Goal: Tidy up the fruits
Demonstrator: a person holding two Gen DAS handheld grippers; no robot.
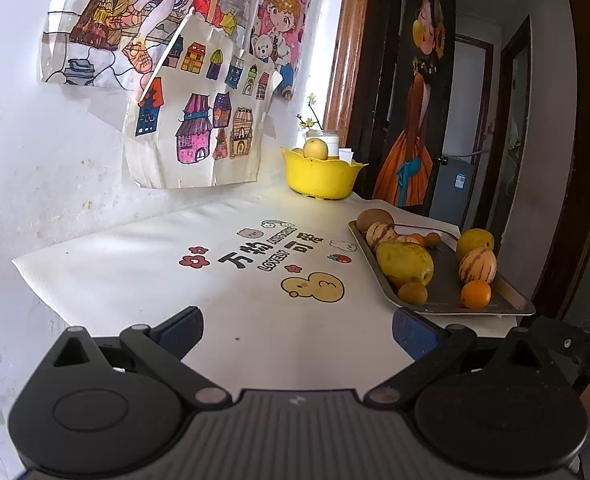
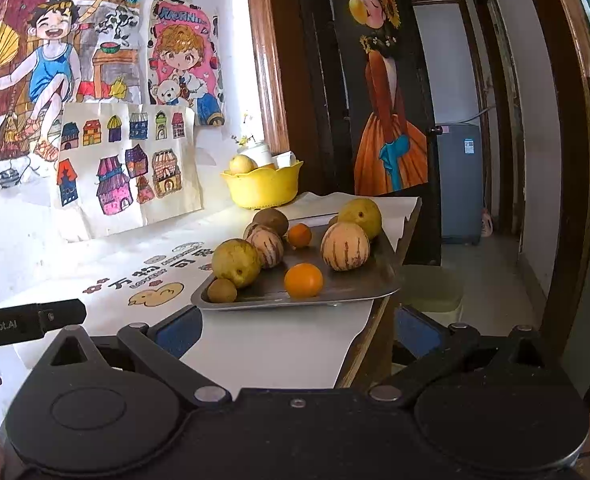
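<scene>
With both the left tool (image 1: pixel 297 330) and right tool (image 2: pixel 297 330) released and empty, the round, smooth orange (image 2: pixel 303 280) on the tray (image 2: pixel 359 288) likely rolls easily, so pinching across its middle seems safest.

Yellow scalloped bowl (image 2: pixel 264 188) w/ 1 pale yellow fruit (image 2: pixel 241 164) in it; grey metal tray (image 2: pixel 335 288) w/ 2 bright oranges (image 2: pixel 303 280), 2 cream melons w/ brown-purple stripes (image 2: pixel 345 246), yellow-green mango (image 2: pixel 236 262), brown kiwis (image 2: pixel 271 221) & a small tan-brown fruit (image 2: pixel 222 290). Worktop (image 1: pixel 143 272) covered in white mat printed w/ black lettering, red flowers, yellow duck (image 1: pixel 313 285). Both grippers black w/ blue pads (image 1: pixel 181 330); wall drawings (image 2: pixel 127 160) multicoloured: pink, purple, orange houses.
</scene>
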